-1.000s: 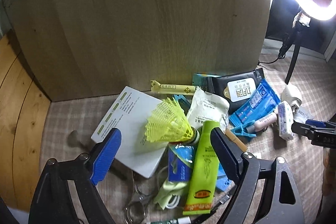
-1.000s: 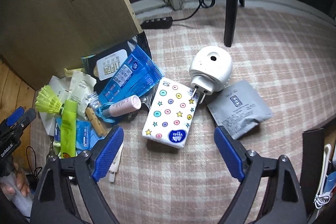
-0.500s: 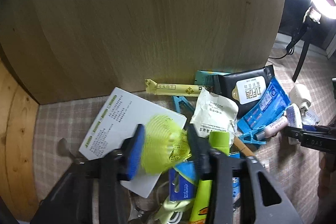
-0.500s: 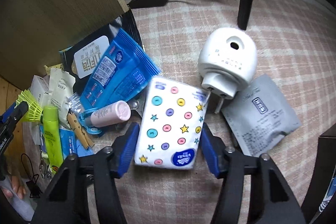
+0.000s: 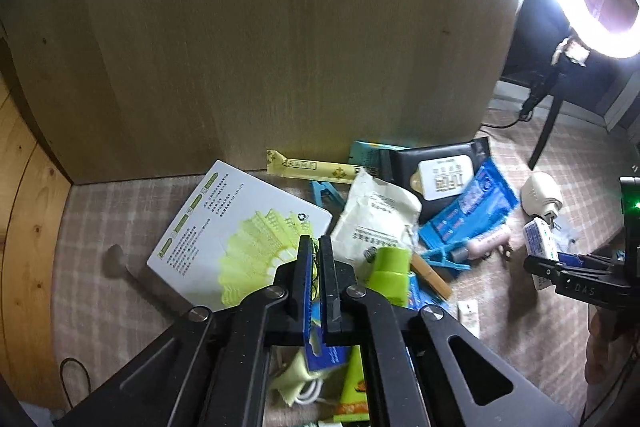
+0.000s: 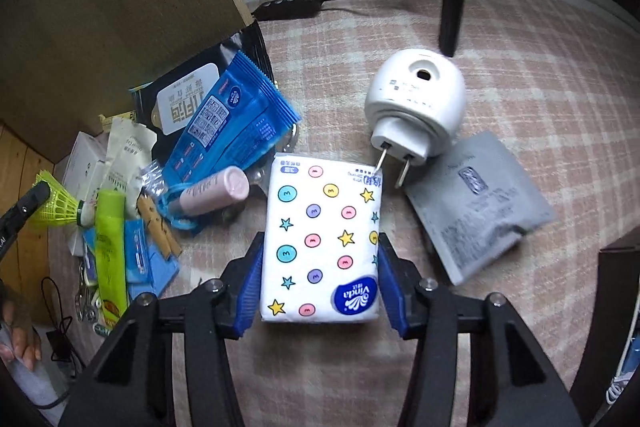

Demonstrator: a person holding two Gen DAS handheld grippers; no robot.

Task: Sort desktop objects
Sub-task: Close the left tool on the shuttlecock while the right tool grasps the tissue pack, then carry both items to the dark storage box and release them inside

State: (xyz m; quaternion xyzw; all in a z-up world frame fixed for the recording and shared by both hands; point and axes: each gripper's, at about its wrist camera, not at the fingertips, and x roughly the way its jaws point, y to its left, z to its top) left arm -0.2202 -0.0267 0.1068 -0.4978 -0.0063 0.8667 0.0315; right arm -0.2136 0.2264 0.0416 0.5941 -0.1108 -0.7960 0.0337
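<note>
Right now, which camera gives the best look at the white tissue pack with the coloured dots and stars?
The right wrist view. There the tissue pack fills the middle, face up and unblocked, between the right gripper's pads. The left wrist view shows only its narrow edge far to the right, behind that same gripper.

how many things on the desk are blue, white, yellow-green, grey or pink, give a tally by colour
Clearly visible items only:
blue: 1, wipes packet
white: 2, tissue pack, plug-in device
yellow-green: 2, shuttlecock, tube
grey: 1, sachet
pink: 1, small bottle
total: 7
</note>
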